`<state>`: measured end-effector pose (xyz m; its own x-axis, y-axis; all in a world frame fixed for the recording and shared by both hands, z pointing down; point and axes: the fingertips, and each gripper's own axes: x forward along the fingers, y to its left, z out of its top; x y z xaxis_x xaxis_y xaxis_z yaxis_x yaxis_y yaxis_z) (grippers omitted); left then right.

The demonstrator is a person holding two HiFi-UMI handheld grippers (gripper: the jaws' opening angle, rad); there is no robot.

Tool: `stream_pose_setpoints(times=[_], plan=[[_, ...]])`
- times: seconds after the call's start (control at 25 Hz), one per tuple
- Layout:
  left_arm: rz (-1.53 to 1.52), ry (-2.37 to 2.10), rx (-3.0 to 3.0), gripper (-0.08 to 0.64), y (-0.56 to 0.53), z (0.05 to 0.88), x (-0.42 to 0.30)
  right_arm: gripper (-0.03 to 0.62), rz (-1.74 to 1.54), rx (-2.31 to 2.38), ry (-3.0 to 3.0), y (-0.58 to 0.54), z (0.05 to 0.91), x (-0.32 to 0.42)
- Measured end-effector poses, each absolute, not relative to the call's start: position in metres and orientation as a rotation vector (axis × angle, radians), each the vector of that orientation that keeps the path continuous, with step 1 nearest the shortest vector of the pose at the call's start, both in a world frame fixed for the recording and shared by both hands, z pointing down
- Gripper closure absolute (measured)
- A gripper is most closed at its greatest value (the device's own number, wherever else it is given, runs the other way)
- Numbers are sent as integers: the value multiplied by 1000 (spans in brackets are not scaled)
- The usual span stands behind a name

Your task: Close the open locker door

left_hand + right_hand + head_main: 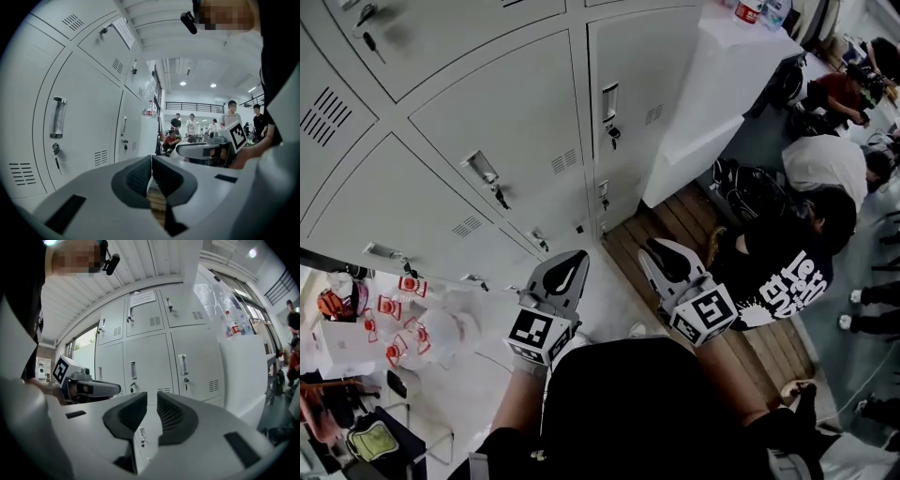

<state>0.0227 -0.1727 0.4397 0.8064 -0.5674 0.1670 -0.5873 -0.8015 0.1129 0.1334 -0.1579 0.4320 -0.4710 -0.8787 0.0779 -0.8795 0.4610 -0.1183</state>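
Observation:
A bank of grey lockers (516, 141) fills the upper left of the head view. Every door I can see lies flush; no open door shows. Each door has a chrome handle (481, 167) with a key (500, 197) hanging below it. My left gripper (565, 272) hovers in front of the lowest row, touching nothing, its jaws shut and empty. My right gripper (666, 261) hangs beside it over the floor, jaws a narrow gap apart and empty. In the left gripper view the lockers (79, 122) run along the left. In the right gripper view they (145, 357) stand straight ahead.
A white counter (722, 84) with bottles (750, 11) adjoins the lockers on the right. A person in a black shirt (787, 272) sits on the wooden floor (675, 220) close to my right gripper; others sit beyond. Plastic bags (412, 328) lie on the floor at left.

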Motion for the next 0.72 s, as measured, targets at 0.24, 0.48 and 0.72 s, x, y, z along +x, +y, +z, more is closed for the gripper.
stream_pose_setpoints(times=[0.24, 0.48, 0.72], plan=[[167, -924, 2836, 537, -174, 432, 30, 512, 213, 1585, -2683, -158, 433, 135], [180, -946, 2836, 537, -171, 433, 24, 512, 216, 1583, -2692, -155, 432, 134], [185, -965, 2819, 537, -166, 438, 16, 512, 214, 1595, -2685, -151, 433, 136]])
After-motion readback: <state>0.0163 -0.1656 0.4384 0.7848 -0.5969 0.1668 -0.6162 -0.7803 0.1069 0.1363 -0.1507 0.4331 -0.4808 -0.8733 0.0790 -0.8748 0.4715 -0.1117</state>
